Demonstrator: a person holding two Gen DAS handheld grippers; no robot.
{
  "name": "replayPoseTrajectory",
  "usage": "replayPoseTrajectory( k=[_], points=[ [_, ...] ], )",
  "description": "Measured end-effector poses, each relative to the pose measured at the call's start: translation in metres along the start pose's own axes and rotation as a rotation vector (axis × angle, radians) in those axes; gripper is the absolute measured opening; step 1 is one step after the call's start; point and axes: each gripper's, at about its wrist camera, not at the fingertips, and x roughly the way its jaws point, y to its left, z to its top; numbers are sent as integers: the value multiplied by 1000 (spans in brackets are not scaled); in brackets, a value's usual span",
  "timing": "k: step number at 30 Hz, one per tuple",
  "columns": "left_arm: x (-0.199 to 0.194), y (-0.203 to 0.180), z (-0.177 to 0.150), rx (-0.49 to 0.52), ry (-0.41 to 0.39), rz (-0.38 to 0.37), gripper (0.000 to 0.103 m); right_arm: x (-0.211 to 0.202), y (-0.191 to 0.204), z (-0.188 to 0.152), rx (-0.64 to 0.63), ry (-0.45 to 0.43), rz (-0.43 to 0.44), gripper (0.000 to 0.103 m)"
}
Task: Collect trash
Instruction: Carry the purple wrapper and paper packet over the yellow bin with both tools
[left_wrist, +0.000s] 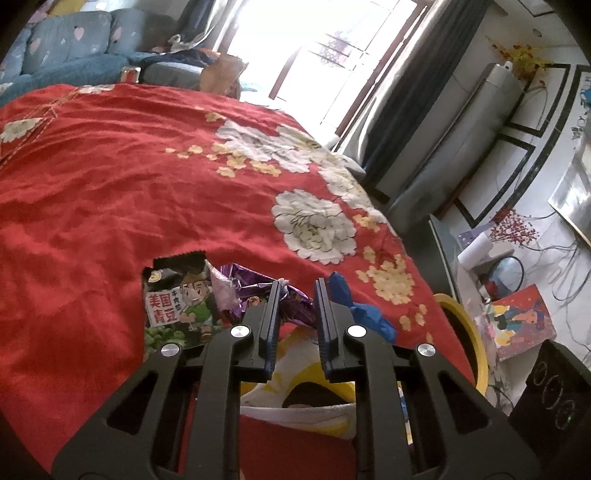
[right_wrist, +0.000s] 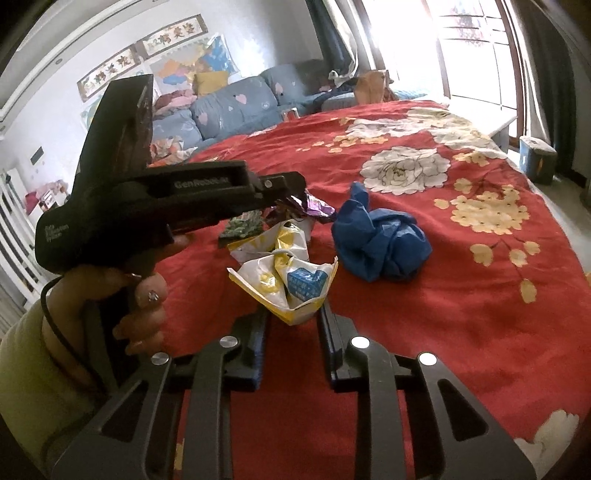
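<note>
Right now I am in the grasping step of the clean-up: both tools sit on the litter pile, and nothing has left the red bedspread (right_wrist: 443, 295) yet.

I take the crumpled blue bundle (right_wrist: 380, 243) as my landmark. The trash lies in a small heap just to its left in the right wrist view. The yellow-and-white bag (right_wrist: 288, 280) is nearest me. The purple wrapper (left_wrist: 297, 314) is behind the bag, level with the top of the bundle. A green-pea snack packet (left_wrist: 181, 306) lies furthest from the bundle, on the far side of the purple wrapper.

The left gripper (left_wrist: 296, 291) reaches in from the side away from the bundle. Its fingers stand narrow with the purple wrapper caught between them, and the foil sticks out past the tips, so I read that as a grip.

The right gripper (right_wrist: 293, 317) comes in below and left of the bundle. Its fingers are drawn in close around the lower corner of the yellow-and-white bag. The pads look pressed on the plastic, though the corner hides the contact itself.

As I judge it, the next move is to lift both pieces gently and check that neither slips. Thin film and foil crumple and slide easily. Then I carry them to a bin, which I cannot pick out for sure. The snack packet and the bundle remain for a later pass.
</note>
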Motion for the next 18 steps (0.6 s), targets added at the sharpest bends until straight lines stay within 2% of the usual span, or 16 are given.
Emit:
replayPoseTrajectory(
  k=[11, 18],
  points=[
    [-27, -21, 8, 19, -62, -55, 11, -35, -7, -9, 17, -45, -12, 22],
    [-47, -36, 16, 30, -104, -107, 11, -58, -22, -9, 56, -80, -48, 22]
  ],
)
